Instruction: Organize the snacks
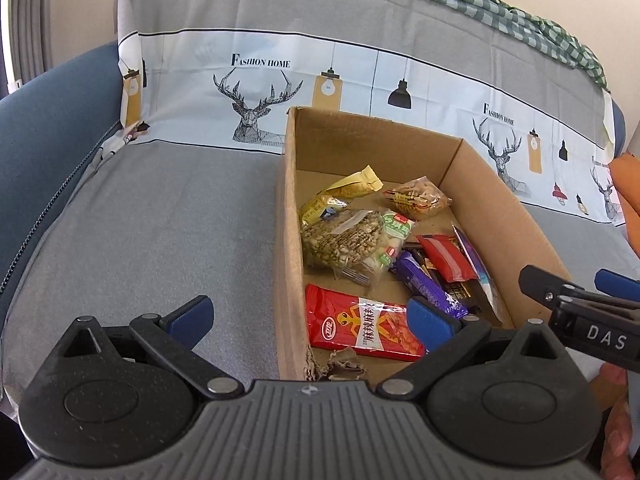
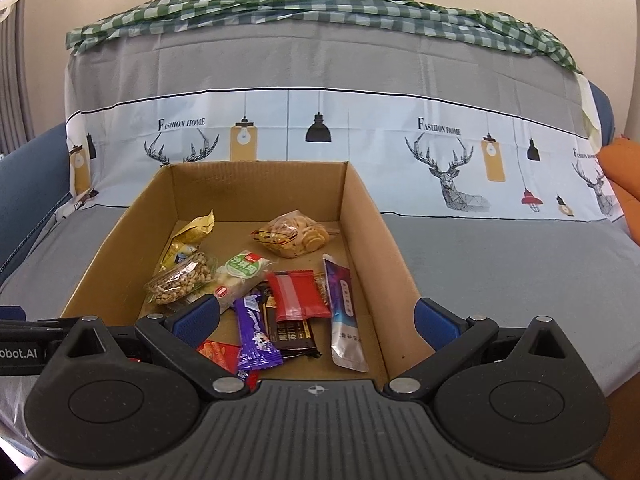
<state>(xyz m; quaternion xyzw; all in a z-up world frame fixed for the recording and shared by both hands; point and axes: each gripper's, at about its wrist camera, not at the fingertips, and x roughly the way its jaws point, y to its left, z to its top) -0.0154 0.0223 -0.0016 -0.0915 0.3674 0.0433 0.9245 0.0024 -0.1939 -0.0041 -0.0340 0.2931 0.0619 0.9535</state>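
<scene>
An open cardboard box (image 2: 366,216) sits on a grey-covered sofa and holds several snack packets. Inside are a bag of round crackers (image 2: 294,234), a clear bag of puffed grains (image 2: 180,280), a yellow packet (image 2: 192,232), a small red packet (image 2: 298,294), a purple bar (image 2: 254,332) and a silver-purple sachet (image 2: 344,312). A large red packet (image 1: 360,326) lies at the box's near end. My left gripper (image 1: 310,314) is open and empty over the box's near left wall (image 1: 288,240). My right gripper (image 2: 316,314) is open and empty above the box's near edge.
The sofa seat (image 1: 160,232) is covered by grey cloth with a deer-print band (image 2: 440,152). A green checked cloth (image 2: 320,12) lies along the backrest top. A blue armrest (image 1: 48,140) stands at the left, an orange cushion (image 2: 624,176) at the right. The right gripper also shows in the left wrist view (image 1: 580,300).
</scene>
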